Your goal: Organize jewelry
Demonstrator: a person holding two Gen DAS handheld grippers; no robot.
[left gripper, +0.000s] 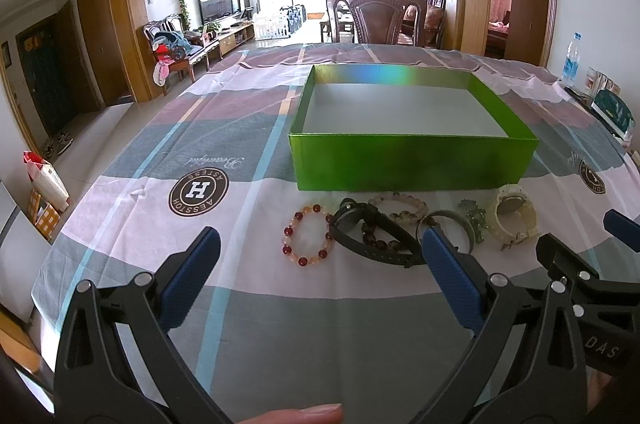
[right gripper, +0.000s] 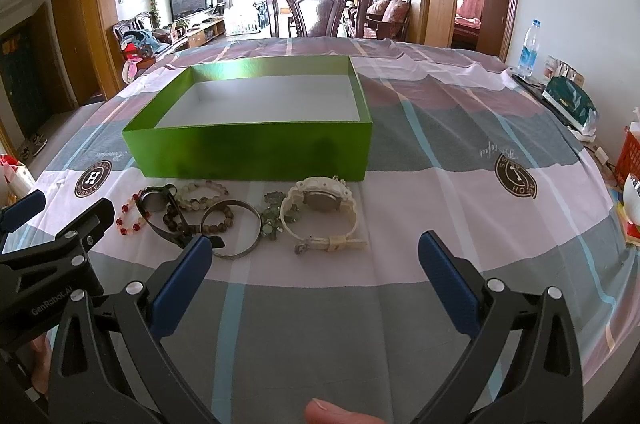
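An empty green box [left gripper: 412, 160] [right gripper: 256, 148] stands on the striped tablecloth. In front of it lies a row of jewelry: a red bead bracelet [left gripper: 308, 240] [right gripper: 130, 220], a black watch [left gripper: 372, 232] [right gripper: 154, 202], a pale bead bracelet [left gripper: 400, 204] [right gripper: 202, 194], a dark bead bracelet [right gripper: 218, 220], a metal bangle [left gripper: 446, 222] [right gripper: 236, 228], a green stone piece [left gripper: 474, 218] [right gripper: 272, 218] and a cream watch [left gripper: 514, 214] [right gripper: 320, 212]. My left gripper [left gripper: 320, 244] is open just short of the red bracelet. My right gripper [right gripper: 314, 248] is open just short of the cream watch.
A wooden chair [left gripper: 376, 14] stands behind the table's far edge. A water bottle [right gripper: 529, 48], a green packet [right gripper: 570, 102] and a red basket [right gripper: 630, 154] sit along the table's right edge. The table drops off to tiled floor on the left.
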